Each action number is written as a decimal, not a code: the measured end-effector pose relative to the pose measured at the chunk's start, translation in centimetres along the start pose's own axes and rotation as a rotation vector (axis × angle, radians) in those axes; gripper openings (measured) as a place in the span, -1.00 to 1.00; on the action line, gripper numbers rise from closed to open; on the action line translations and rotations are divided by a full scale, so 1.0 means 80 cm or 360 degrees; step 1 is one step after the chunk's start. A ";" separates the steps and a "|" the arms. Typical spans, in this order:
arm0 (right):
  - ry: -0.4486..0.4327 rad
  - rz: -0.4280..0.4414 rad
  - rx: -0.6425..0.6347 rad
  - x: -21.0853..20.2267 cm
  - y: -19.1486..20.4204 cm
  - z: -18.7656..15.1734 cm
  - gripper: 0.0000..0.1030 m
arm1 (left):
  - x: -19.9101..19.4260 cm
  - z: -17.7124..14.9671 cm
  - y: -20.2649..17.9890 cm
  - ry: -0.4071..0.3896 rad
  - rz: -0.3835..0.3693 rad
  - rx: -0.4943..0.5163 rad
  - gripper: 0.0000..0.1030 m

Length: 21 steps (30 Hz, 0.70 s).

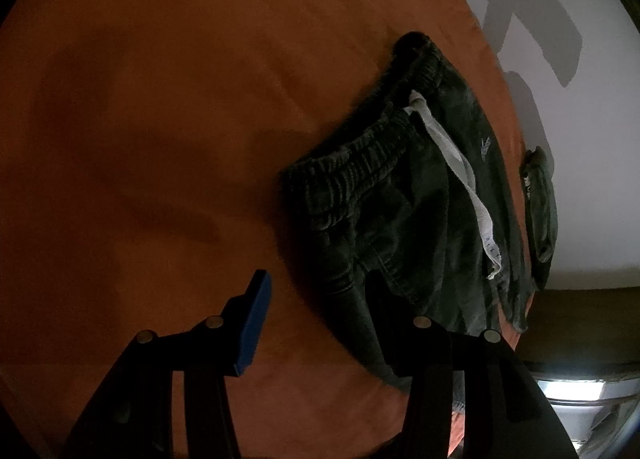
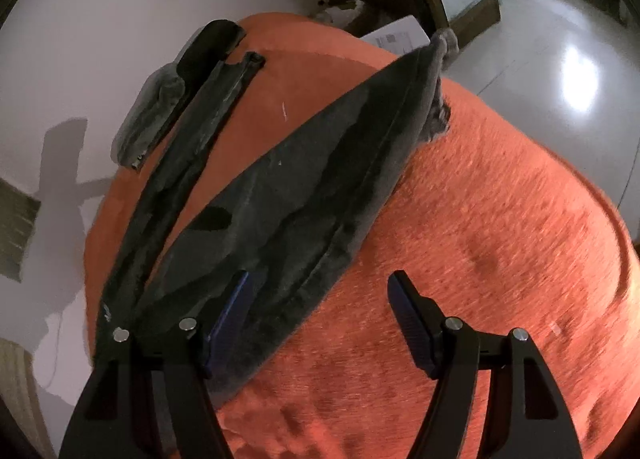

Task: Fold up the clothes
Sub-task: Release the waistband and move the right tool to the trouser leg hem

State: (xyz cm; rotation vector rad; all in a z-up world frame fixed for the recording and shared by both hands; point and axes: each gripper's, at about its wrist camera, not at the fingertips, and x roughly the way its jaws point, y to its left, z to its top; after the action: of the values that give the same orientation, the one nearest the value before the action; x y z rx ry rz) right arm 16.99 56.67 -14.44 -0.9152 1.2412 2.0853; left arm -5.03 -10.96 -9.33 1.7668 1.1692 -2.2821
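While both tongs gape, trousers (image 1: 404,195) lie btwn/ahead.

The left wrist view looks steeply down, close over the orange blanket (image 1: 160,119), facing the trousers' (image 1: 400,199) waistband, with a white wall (image 1: 580,139) at its right edge; the right wrist view sits just as close but faces along the legs of the same trousers (image 2: 300,179), toward the wall (image 2: 100,19) and shiny floor (image 2: 560,59); both share trousers, blanket and wall.
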 end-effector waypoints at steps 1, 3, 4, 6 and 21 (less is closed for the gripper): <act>0.0017 0.0016 0.0011 0.004 0.002 -0.002 0.36 | 0.000 0.000 0.001 0.0000 -0.0005 0.0000 -0.02; 0.0039 0.0029 0.0007 0.007 0.007 -0.006 0.36 | -0.001 -0.004 0.003 0.0001 -0.0023 -0.0007 -0.02; 0.0046 0.0034 -0.0001 0.009 0.010 -0.009 0.36 | 0.000 -0.004 0.003 0.0007 -0.0026 -0.0008 -0.02; 0.0057 0.0041 0.0011 0.012 0.011 -0.013 0.36 | 0.002 -0.005 0.004 0.0021 -0.0025 -0.0009 -0.02; 0.0084 0.0034 0.0079 0.019 0.001 -0.022 0.36 | 0.001 -0.002 0.004 0.0021 -0.0048 -0.0024 -0.02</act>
State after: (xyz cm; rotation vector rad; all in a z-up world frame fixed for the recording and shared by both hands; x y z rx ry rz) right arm 16.46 55.19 -16.16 -0.9443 1.3297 2.0494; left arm -4.79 -11.08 -9.59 1.7741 1.2196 -2.2752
